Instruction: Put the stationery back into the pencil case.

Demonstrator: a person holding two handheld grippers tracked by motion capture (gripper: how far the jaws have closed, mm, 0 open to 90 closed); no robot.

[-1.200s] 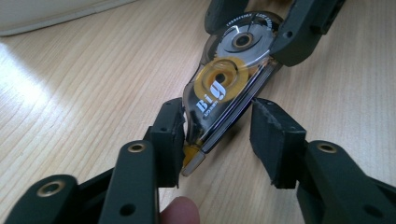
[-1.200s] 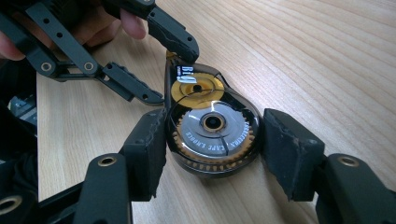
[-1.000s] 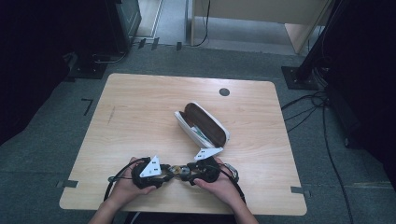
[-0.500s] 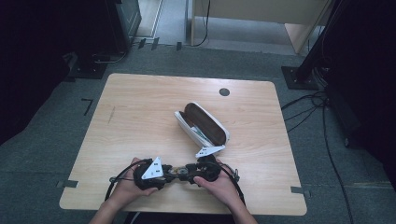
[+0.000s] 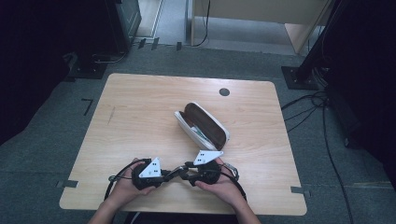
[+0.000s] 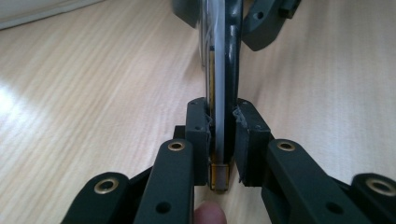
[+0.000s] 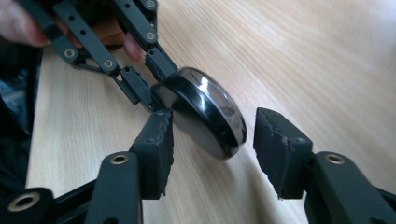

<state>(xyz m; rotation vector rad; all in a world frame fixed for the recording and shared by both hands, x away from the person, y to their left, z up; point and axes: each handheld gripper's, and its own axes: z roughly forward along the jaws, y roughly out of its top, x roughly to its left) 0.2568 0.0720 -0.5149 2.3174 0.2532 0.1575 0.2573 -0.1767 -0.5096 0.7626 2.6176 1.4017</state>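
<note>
Low over the table (image 5: 140, 107), left gripper (image 6: 219, 135) fingers clamped on sunglasses (image 7: 205, 112); right gripper (image 7: 212, 154) fingers apart around them.

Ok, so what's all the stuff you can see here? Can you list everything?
table: one, light wood, on grey floor
glasses case: one, white outside, brown inside, open, mid-table
sunglasses: one pair, black, near edge, between the grippers
round plug: one, black, table's far side
cables: several, black, floor at right
left gripper: one, black, shut on the sunglasses
right gripper: one, black, jaws just been closing around a lens, not gripping
left hand, right hand: holding the grippers
</note>
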